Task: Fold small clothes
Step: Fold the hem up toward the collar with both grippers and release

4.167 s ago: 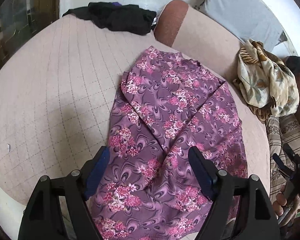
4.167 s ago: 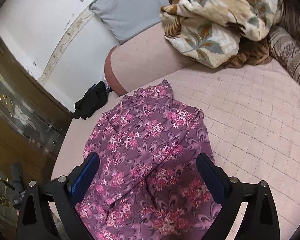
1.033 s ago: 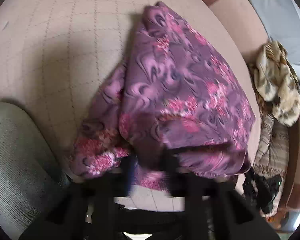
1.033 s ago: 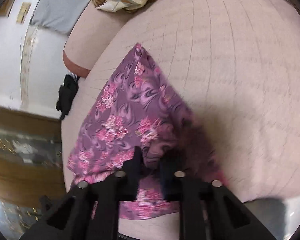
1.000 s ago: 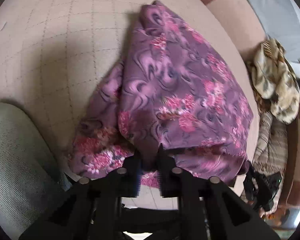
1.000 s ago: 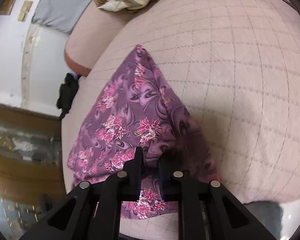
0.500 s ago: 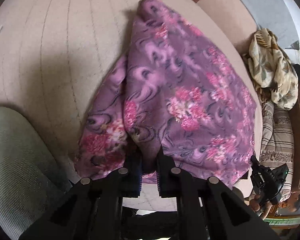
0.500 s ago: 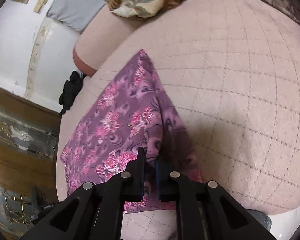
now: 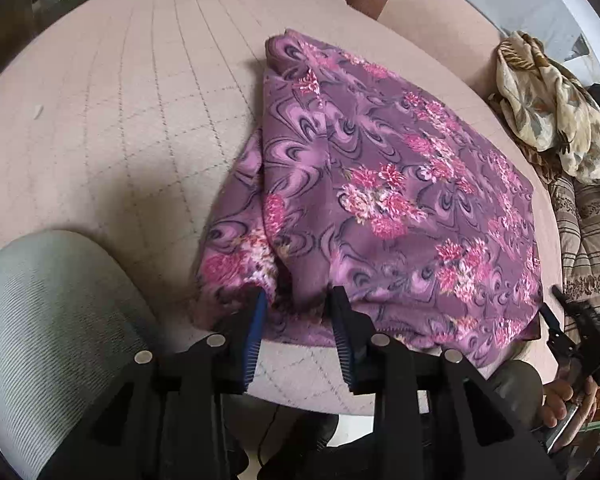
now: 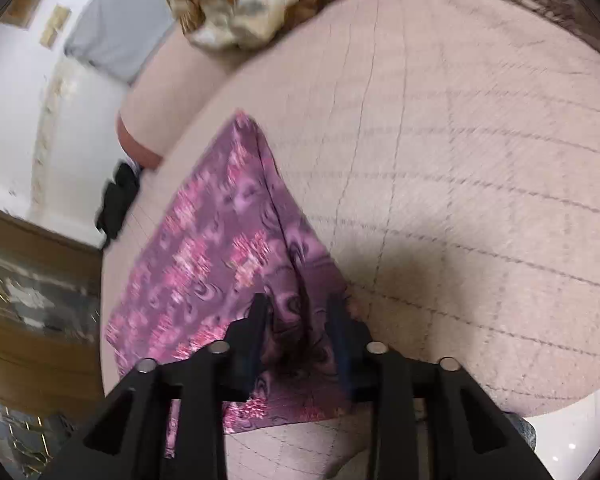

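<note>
Having parted since a second ago, left gripper (image 9: 300,300) and right gripper (image 10: 298,304) both releasing purple floral garment (image 9: 400,184).

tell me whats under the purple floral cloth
The purple floral garment lies folded on the pink quilted bedspread; a lower layer of it pokes out at its left edge. Anything else beneath is covered.

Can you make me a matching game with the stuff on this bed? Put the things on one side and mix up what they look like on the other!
Things:
1. garment between the tools
2. crumpled cloth
3. clothes at the far edge
4. bed cover

Looks:
A. black
B. purple with pink flowers
C. pale pink with stitched squares
D. cream and brown with leaf shapes

Pairs: 1-B, 2-D, 3-A, 4-C
</note>
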A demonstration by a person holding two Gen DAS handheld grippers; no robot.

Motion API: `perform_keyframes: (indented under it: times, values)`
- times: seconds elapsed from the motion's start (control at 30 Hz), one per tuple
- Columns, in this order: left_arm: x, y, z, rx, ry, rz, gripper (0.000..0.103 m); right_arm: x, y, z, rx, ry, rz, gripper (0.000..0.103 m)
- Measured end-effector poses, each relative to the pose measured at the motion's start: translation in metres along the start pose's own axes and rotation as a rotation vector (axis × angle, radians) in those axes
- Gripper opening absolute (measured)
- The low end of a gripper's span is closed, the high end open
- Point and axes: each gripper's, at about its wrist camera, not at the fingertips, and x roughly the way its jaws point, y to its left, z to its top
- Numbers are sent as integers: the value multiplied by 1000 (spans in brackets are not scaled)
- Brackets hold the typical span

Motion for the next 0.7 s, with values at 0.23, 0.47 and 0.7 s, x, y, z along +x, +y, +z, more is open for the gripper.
perform_keyframes:
  times: [0.23, 0.47, 0.7]
  values:
    - [-33, 13, 1, 16, -106, 21, 50, -47, 23, -14, -68, -156, 34, 79]
    - [-58, 28, 18, -47, -246, 28, 73, -65, 111, -36, -248, -164, 147, 88]
    - [-32, 34, 35, -61, -180, 0, 73, -26, 173, -50, -340, -23, 208, 89]
